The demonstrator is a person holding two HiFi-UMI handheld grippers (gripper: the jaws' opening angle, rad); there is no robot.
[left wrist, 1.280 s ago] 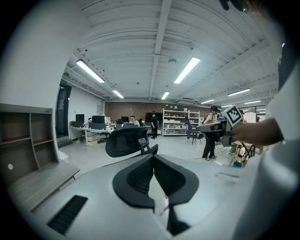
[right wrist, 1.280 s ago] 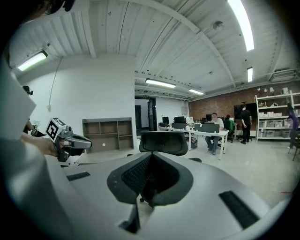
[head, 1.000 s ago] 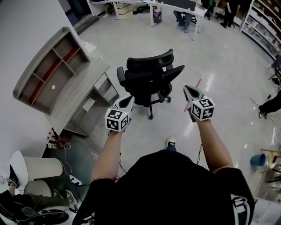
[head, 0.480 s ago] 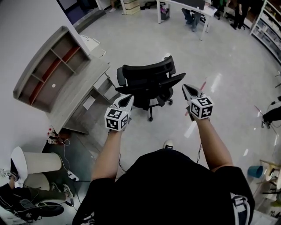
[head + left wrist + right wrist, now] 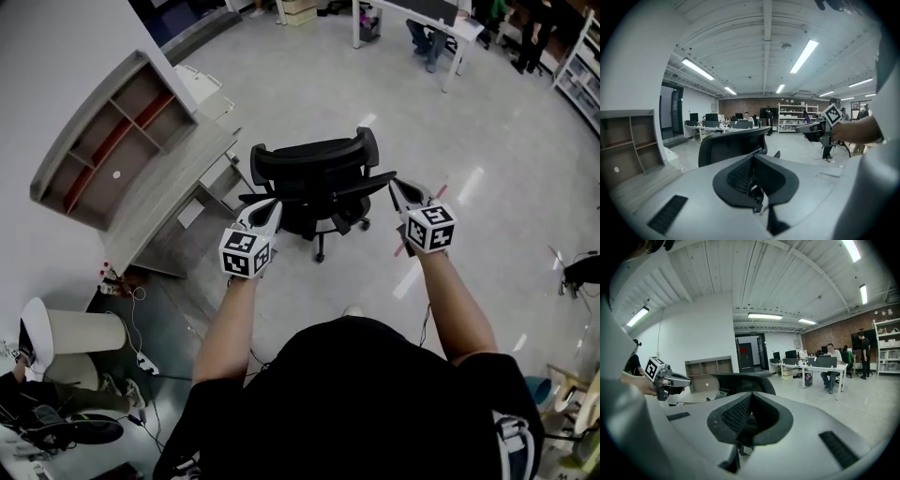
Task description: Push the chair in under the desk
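Note:
A black mesh office chair (image 5: 314, 178) stands on the floor just right of the grey desk (image 5: 159, 192), which carries a shelf unit. My left gripper (image 5: 272, 204) is shut and empty, its tip close by the chair's left armrest. On the other side my right gripper (image 5: 397, 185) is likewise shut and empty, level with the right armrest. I cannot tell whether either one touches the chair. In the left gripper view the chair back (image 5: 733, 145) rises just beyond the shut left gripper (image 5: 754, 180). The right gripper view shows the same chair back (image 5: 740, 380) ahead of the right gripper (image 5: 747, 416).
A white round bin (image 5: 80, 333) and floor cables (image 5: 141, 361) lie left of me by the desk's near end. White tables (image 5: 427, 14) with seated people stand far ahead. Red tape marks (image 5: 412, 239) are on the pale floor to the right.
Both grippers have moved forward with me toward the chair and now flank its back. The chair sits closer and looks turned a little toward the desk.

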